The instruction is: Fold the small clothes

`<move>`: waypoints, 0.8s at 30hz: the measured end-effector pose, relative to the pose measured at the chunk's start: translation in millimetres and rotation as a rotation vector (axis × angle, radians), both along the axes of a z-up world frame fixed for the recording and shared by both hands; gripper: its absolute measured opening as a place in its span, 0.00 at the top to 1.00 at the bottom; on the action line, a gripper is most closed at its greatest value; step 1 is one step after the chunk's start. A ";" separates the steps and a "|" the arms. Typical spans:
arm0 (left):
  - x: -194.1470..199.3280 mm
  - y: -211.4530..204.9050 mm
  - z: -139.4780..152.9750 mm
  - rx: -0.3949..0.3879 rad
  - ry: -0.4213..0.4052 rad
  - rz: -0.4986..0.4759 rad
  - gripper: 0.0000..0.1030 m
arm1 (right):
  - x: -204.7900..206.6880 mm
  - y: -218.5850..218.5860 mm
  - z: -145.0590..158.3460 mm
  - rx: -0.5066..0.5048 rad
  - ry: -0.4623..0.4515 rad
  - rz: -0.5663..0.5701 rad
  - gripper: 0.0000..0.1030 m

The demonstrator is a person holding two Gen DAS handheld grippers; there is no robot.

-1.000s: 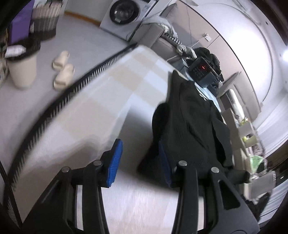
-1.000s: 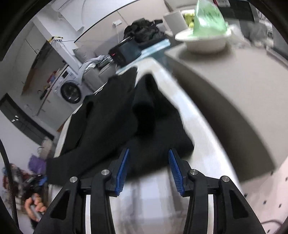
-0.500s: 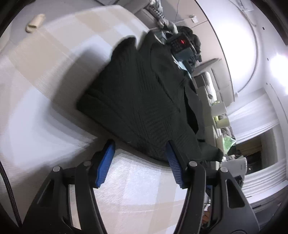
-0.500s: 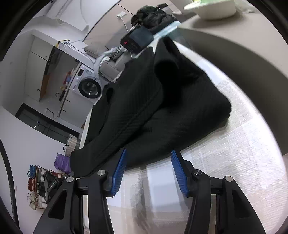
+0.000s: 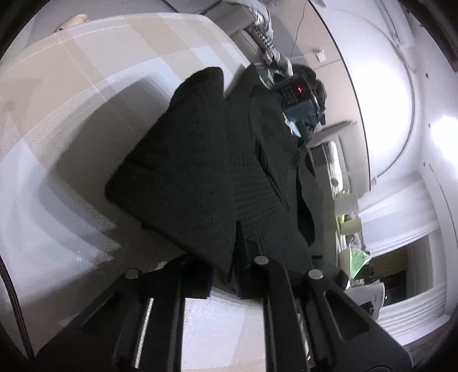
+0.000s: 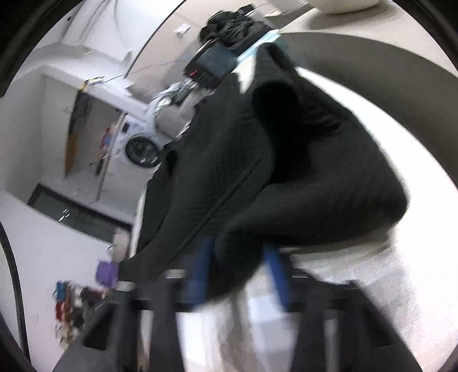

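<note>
Black ribbed-knit garment (image 5: 206, 160) on a beige-and-white checked cloth (image 5: 71, 94). Blue pads (image 6: 273, 263) on black gripper fingers. White washing machine (image 6: 137, 143) with a dark round door. Dark device (image 5: 297, 94) with red lit digits. Purple item (image 6: 106, 271) at the floor.

Black knit garment (image 5: 206, 160) covers the middle strip of the bench (image 5: 65, 120), running from the near edge to the far edge. Bare checked cloth left of it, wide open out to the left edge and far-left corner. Narrower bare strip on its right side (image 6: 400, 257); beyond that edge a grey surface (image 6: 386, 71). Far edge blocked: dark device with red display (image 5: 297, 94) sits touching the garment's far end, dark bundle (image 6: 232, 25) just behind it. Cups and clutter (image 5: 349, 211) crowd off the right edge.
</note>
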State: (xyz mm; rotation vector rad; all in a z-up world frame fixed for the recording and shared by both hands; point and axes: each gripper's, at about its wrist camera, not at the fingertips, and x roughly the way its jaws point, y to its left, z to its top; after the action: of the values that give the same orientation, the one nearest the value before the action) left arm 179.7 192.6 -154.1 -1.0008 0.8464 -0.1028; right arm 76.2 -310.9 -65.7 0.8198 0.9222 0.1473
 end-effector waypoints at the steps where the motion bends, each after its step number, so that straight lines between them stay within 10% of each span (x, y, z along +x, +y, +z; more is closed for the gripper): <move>1: -2.3 -1.7 2.4 0.011 -0.010 0.003 0.95 | 1.2 0.9 -2.4 -0.001 0.011 -0.012 0.88; 14: -104.3 -0.6 57.7 0.082 -0.146 0.046 0.95 | -72.9 17.0 29.6 -0.012 -0.038 0.113 0.95; 24: -181.8 -24.7 64.2 0.212 -0.080 -0.066 0.92 | -153.9 14.3 27.2 -0.086 0.021 0.159 0.93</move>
State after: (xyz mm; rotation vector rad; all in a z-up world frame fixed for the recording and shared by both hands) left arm -2.1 167.9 -89.9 -0.7656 0.7996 -0.1068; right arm -77.7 -296.6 -38.5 0.6696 1.0068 0.2360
